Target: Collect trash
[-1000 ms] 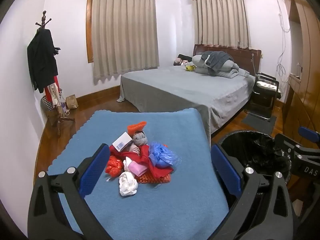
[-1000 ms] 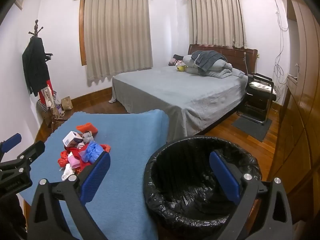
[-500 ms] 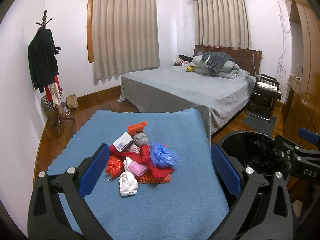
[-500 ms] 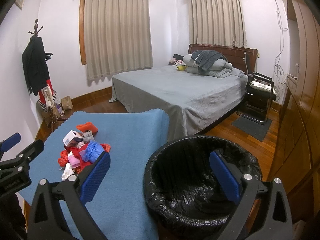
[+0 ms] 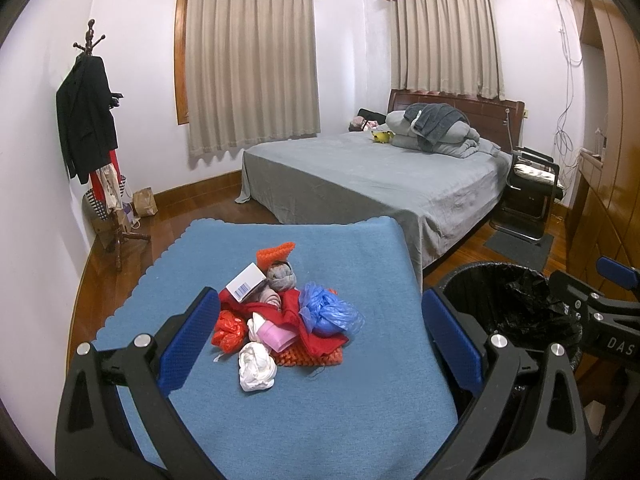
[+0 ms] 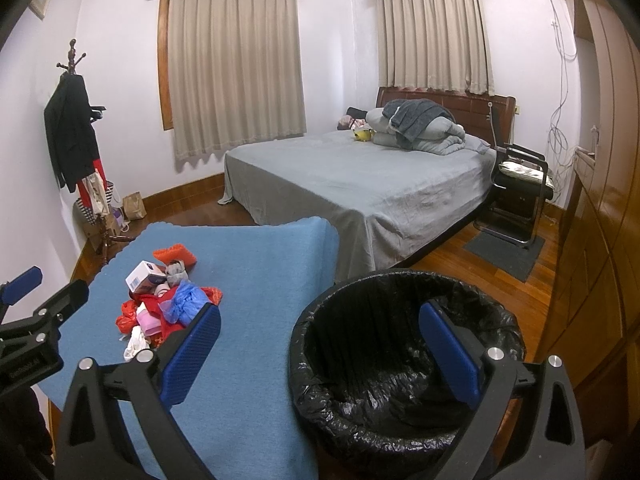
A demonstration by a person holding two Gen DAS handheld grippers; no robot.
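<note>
A pile of trash [image 5: 280,312] lies on a blue-covered table [image 5: 320,408]: a white box with a barcode [image 5: 246,281], a blue plastic bag [image 5: 326,310], a red bag [image 5: 229,330], a white wad [image 5: 256,366], an orange net. The pile also shows in the right wrist view [image 6: 164,300]. A bin with a black liner [image 6: 400,360] stands right of the table. My left gripper [image 5: 318,340] is open and empty, above the table just short of the pile. My right gripper [image 6: 320,352] is open and empty, over the bin's near left rim.
A grey bed [image 5: 380,176] stands behind the table. A coat stand [image 5: 92,128] with clothes is at the left wall, a black chair [image 5: 532,184] beside the bed, wooden cupboards [image 6: 600,220] along the right. The floor is wood.
Both grippers have drifted slightly; the pile and bin sit almost where they were. Both stay open and empty.
</note>
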